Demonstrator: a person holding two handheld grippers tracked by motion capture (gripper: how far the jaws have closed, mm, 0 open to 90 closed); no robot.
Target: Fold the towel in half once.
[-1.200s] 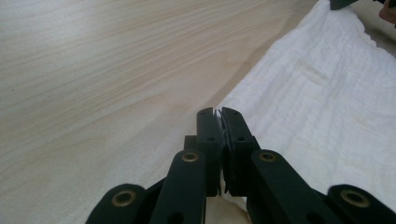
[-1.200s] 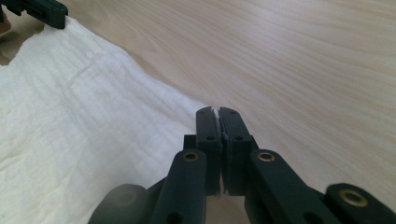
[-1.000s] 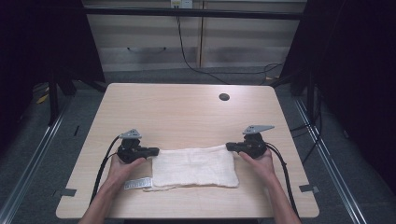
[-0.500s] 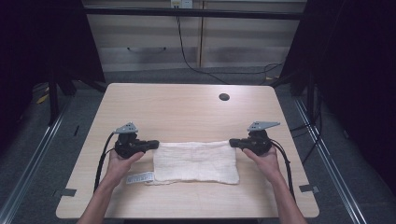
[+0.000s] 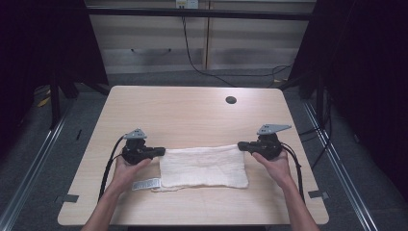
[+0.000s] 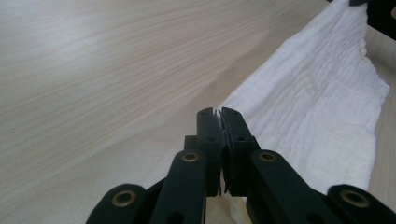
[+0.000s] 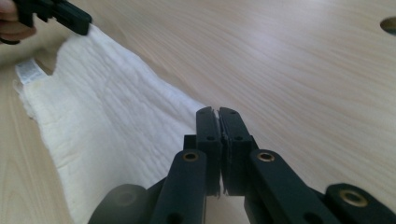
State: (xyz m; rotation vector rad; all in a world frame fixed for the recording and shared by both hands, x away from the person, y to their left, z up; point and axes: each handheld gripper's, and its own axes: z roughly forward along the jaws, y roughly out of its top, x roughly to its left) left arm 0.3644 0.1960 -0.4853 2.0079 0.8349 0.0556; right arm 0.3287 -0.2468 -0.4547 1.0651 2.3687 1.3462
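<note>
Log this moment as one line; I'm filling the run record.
left gripper: shut on towel corner | right gripper: shut on towel corner | towel: flat on table, held taut

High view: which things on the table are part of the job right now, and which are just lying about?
In the job:
- white cloth, with its label
- left gripper, shut on the cloth's far left corner
- right gripper, shut on its far right corner

Lying about:
- dark round hole in the table
</note>
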